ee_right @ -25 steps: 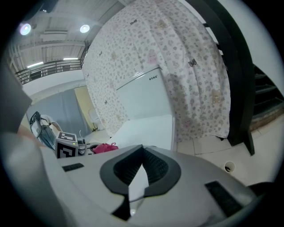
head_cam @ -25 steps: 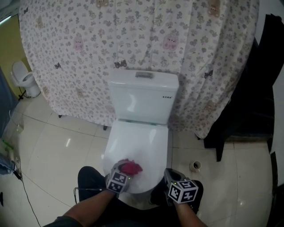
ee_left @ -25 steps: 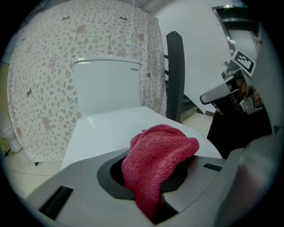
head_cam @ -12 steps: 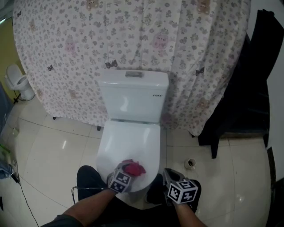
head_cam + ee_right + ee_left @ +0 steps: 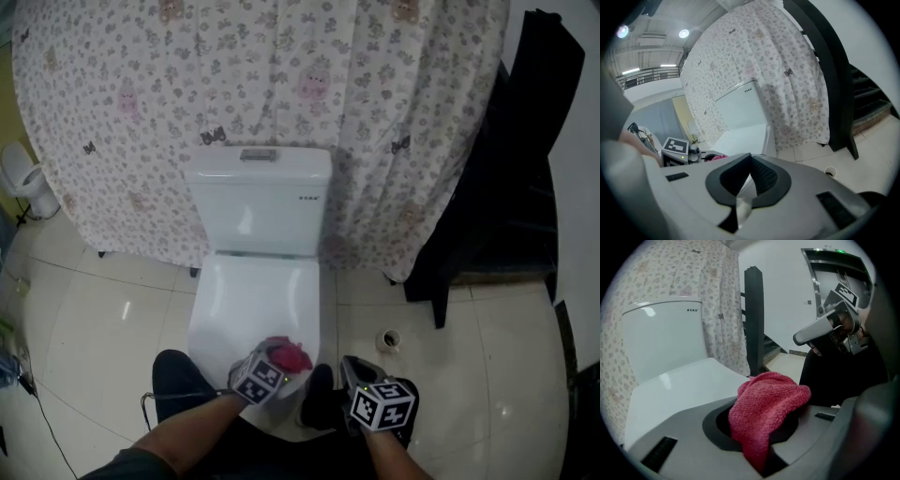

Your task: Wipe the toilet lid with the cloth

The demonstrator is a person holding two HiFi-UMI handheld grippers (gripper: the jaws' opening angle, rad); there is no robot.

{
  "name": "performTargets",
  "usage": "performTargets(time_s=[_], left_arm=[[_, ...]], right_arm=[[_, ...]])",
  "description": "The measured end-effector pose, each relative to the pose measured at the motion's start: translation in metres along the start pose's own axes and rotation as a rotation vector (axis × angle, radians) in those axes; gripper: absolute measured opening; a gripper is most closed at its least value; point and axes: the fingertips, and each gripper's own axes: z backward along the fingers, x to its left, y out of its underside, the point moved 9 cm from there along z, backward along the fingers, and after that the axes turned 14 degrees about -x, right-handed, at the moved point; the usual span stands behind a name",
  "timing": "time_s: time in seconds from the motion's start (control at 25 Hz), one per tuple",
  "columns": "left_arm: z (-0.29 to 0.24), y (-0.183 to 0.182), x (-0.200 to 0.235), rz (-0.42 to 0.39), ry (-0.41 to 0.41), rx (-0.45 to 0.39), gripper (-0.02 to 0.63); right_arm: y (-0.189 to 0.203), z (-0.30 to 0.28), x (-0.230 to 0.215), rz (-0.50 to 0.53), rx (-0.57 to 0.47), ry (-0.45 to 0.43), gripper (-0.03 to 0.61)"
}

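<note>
- Since wiping calls for a firm hold, the cloth (image 5: pixel 764 413) is pinched, bunched, in the closed left claw (image 5: pixel 277 364) at the near edge of the toilet lid (image 5: pixel 253 295), lower centre of the head view.
- A flat surface is offered by the lowered lid.
- Shut on nothing, the right claw (image 5: pixel 356 375) is held at lower right, apparently clear of the wiping.

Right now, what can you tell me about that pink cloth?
The cloth is deep pink with a looped, towel-like weave, bunched into a soft lump. The left hand-held gripper is shut on it, and a fold hangs down between the jaws. It sits at the front end of the closed white toilet lid; whether it presses on the lid cannot be told.
</note>
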Motion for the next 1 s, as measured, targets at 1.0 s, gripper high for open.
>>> performTargets(time_s=[1.0], left_arm=[[-0.031, -0.031, -0.075, 0.042, 0.353, -0.145, 0.075]], right_arm=[[-0.007, 0.034, -0.021, -0.036, -0.051, 0.060, 0.005]])
